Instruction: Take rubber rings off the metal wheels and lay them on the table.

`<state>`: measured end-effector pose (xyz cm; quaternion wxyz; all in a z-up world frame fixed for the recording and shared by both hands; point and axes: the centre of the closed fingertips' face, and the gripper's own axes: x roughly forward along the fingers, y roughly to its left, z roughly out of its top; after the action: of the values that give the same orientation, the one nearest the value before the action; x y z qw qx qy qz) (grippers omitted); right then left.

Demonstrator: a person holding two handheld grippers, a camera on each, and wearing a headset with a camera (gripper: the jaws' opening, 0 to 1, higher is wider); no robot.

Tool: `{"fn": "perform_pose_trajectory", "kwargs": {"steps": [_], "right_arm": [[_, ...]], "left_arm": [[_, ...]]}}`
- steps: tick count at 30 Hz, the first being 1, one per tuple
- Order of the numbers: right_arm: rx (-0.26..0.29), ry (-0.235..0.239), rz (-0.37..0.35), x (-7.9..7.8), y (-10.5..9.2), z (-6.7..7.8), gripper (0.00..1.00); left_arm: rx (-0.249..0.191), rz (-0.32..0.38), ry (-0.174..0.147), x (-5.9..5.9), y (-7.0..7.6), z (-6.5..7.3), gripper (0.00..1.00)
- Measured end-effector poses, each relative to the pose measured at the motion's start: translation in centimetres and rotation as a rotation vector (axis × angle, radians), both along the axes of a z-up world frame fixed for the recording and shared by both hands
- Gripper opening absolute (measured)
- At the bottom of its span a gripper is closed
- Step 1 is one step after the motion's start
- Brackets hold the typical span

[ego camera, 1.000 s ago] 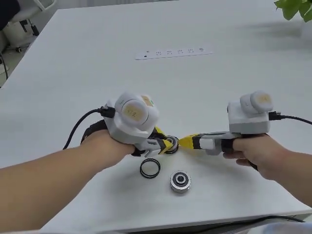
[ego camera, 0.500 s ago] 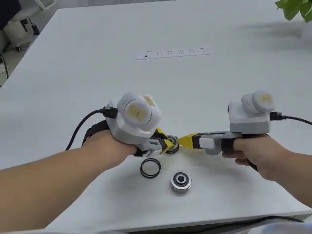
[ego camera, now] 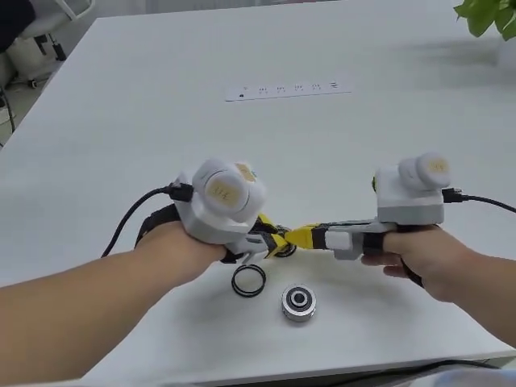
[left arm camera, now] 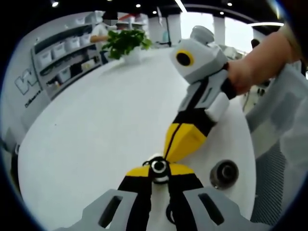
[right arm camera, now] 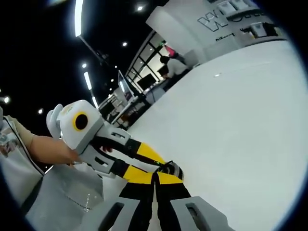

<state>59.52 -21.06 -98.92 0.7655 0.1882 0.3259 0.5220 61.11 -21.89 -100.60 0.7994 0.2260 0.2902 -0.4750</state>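
My left gripper (ego camera: 276, 239) (left arm camera: 158, 173) is shut on a small metal wheel (left arm camera: 158, 166) (right arm camera: 172, 169) and holds it just above the table. My right gripper (ego camera: 291, 237) (right arm camera: 155, 177) comes in from the right with its yellow jaws shut, and its tips touch the rim of that wheel. I cannot tell whether it has any rubber pinched. A loose black rubber ring (ego camera: 248, 279) lies flat on the table below the left gripper. A second metal wheel (ego camera: 298, 301) (left arm camera: 224, 173) stands on the table near the front edge.
The white table (ego camera: 161, 105) stretches far back, with a white power strip (ego camera: 288, 89) lying across its middle. A green plant (ego camera: 486, 14) sits at the far right corner. Cables trail from both grippers. The table's front edge runs just below the second wheel.
My right gripper has slid left, bringing its shut tips from a small gap onto the wheel held by the left gripper. The ring and second wheel on the table stay put.
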Motion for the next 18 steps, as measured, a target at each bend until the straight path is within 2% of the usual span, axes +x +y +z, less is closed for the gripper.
{"fn": "perform_pose_trajectory", "kwargs": {"steps": [1, 5, 8, 18], "right_arm": [[0.021, 0.008, 0.008, -0.2, 0.1, 0.3, 0.0], [0.033, 0.023, -0.006, 0.0, -0.3, 0.1, 0.0], [0.001, 0.019, -0.011, 0.0, -0.7, -0.5, 0.0], [-0.016, 0.007, -0.012, 0.2, -0.9, -0.7, 0.0]], "left_arm": [[-0.001, 0.001, 0.0, 0.0, 0.0, 0.0, 0.13], [-0.005, 0.006, 0.002, 0.0, 0.0, 0.0, 0.13], [-0.003, 0.011, 0.003, 0.0, 0.0, 0.0, 0.13], [-0.001, -0.003, 0.008, -0.1, 0.0, 0.0, 0.14]]}}
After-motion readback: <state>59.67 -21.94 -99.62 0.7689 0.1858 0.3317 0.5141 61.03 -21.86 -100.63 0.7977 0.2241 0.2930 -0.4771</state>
